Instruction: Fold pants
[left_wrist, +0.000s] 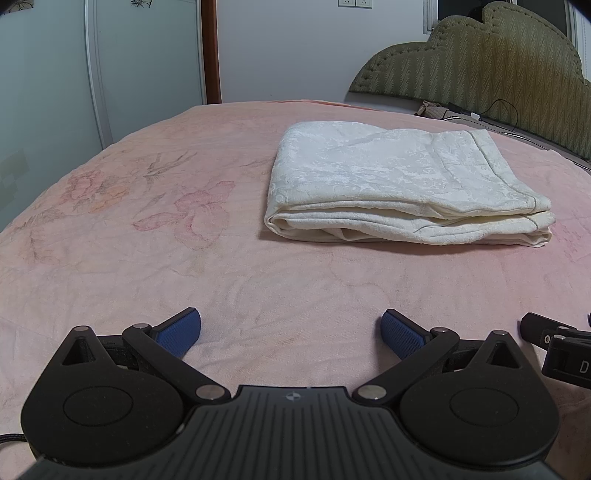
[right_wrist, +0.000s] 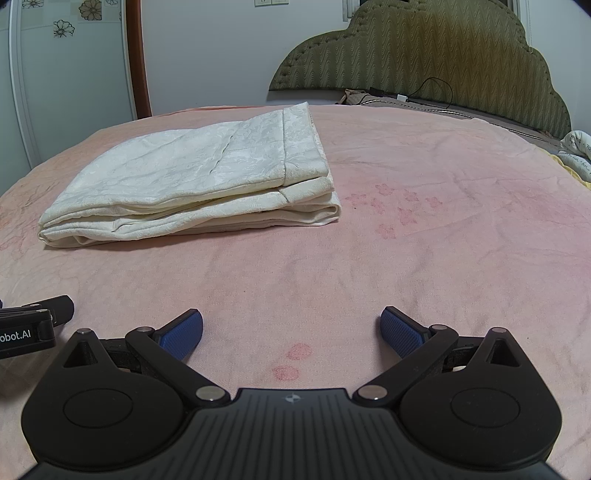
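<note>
The cream-white pants (left_wrist: 399, 184) lie folded in a flat stack on the pink bed cover (left_wrist: 147, 240), ahead and to the right in the left wrist view. In the right wrist view the pants (right_wrist: 192, 177) lie ahead and to the left on the bed cover (right_wrist: 443, 240). My left gripper (left_wrist: 291, 332) is open and empty, low over the cover, well short of the pants. My right gripper (right_wrist: 291, 330) is open and empty too, beside the left one. Part of the right gripper's body (left_wrist: 554, 343) shows at the right edge of the left wrist view.
An olive padded headboard (right_wrist: 424, 51) stands at the far right end of the bed, with a black cable (right_wrist: 424, 92) and grey pillow at its base. A pale wardrobe (left_wrist: 74, 74) and brown door frame (left_wrist: 210, 51) stand beyond the bed's far edge. Bedding (right_wrist: 576, 147) lies at far right.
</note>
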